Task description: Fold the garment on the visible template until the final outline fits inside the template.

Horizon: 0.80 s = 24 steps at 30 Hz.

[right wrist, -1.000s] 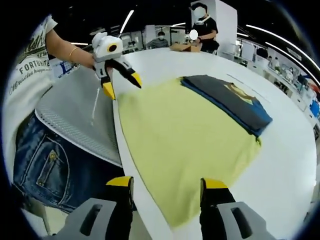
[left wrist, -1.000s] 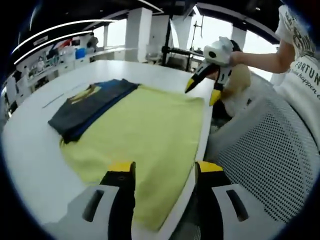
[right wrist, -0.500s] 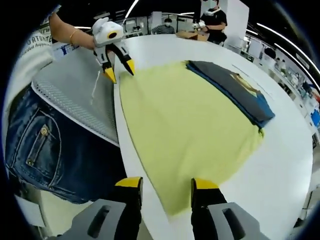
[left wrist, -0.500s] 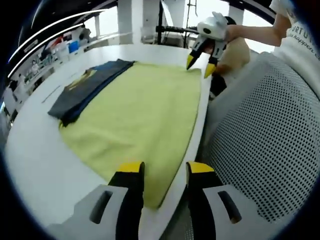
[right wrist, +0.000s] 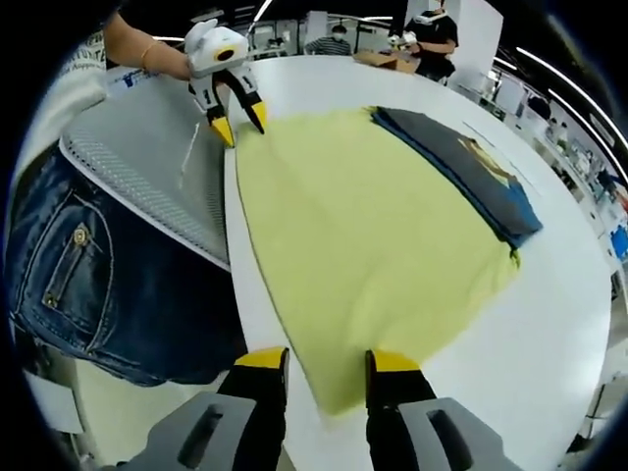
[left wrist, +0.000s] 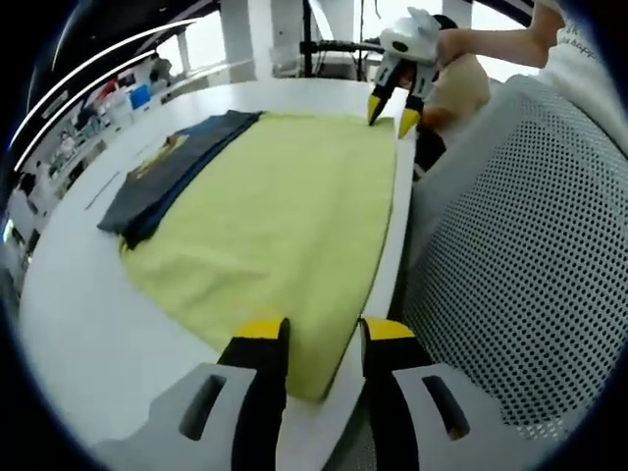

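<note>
Both tools go in for the grab, left tool (left wrist: 312,339) and right tool (right wrist: 322,368) each narrowly parted astride a near corner of the yellow garment (left wrist: 280,216) at the worktop (left wrist: 78,294) edge, next to pinch and fold toward the dark folded garment (left wrist: 172,172).

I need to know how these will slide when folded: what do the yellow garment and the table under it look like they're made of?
The yellow garment looks like soft matte knit fabric, probably cotton jersey: it lies limp and flat with a faintly fuzzy, shine-free surface. The table appears to be a smooth white hard top, perhaps laminate or painted board: even colour, no grain, a soft sheen. Neither can be confirmed by sight.
</note>
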Each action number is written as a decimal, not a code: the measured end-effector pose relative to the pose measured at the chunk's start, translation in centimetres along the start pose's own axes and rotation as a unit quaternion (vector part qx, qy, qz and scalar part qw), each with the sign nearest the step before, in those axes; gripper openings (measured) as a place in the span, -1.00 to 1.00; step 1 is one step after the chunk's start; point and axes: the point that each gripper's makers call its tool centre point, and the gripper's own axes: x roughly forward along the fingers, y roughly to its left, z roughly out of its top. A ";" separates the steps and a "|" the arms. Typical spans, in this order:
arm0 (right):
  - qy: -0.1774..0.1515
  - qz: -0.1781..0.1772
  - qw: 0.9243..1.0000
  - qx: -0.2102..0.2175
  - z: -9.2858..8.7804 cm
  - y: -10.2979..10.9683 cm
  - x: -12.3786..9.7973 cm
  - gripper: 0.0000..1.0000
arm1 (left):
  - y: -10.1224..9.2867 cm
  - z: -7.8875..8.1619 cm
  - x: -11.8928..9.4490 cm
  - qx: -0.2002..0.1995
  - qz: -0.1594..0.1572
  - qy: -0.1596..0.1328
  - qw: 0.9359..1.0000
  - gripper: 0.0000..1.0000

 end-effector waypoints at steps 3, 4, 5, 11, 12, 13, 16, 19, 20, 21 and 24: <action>0.001 -0.002 1.000 -0.001 0.0 -0.2 0.0 -0.56 | 0.2 0.0 0.0 0.001 0.002 0.002 1.000 -0.52; 0.001 -0.002 1.000 -0.002 0.0 -0.2 0.0 -0.56 | 0.2 0.0 -0.1 0.005 0.003 0.003 1.000 -0.54; 0.001 -0.002 1.000 -0.004 0.0 -0.2 0.0 -0.56 | 0.3 0.1 -0.1 0.008 0.006 0.003 1.000 -0.55; -0.007 -0.021 1.000 -0.001 0.2 -1.2 0.2 -0.82 | 0.9 0.1 -0.1 0.005 0.021 0.005 1.000 -0.73; -0.007 -0.024 1.000 -0.002 0.2 -1.3 0.2 -0.86 | 1.2 0.0 -0.1 0.006 0.026 0.006 1.000 -0.76; -0.007 -0.024 1.000 -0.002 0.2 -1.3 0.3 -0.87 | 1.5 -0.1 -0.1 0.005 0.034 0.010 0.999 -0.82; -0.009 -0.023 1.000 -0.006 0.3 -1.3 0.3 -0.93 | 1.9 -0.1 0.0 0.000 0.045 0.015 0.999 -0.92; -0.012 -0.028 1.000 -0.005 0.4 -1.4 0.4 -1.00 | 2.1 -0.3 0.3 -0.001 0.051 0.021 0.998 -0.96; -0.013 -0.028 1.000 -0.003 0.4 -1.4 0.4 -1.00 | 2.0 -0.3 0.3 0.002 0.052 0.023 0.998 -0.97; -0.015 -0.028 1.000 -0.001 0.5 -1.4 0.3 -1.00 | 2.0 -0.4 0.3 0.008 0.053 0.024 0.998 -0.98; -0.019 -0.030 0.999 0.002 0.6 -1.4 0.2 -1.00 | 1.9 -0.3 0.1 0.014 0.056 0.023 0.998 -1.00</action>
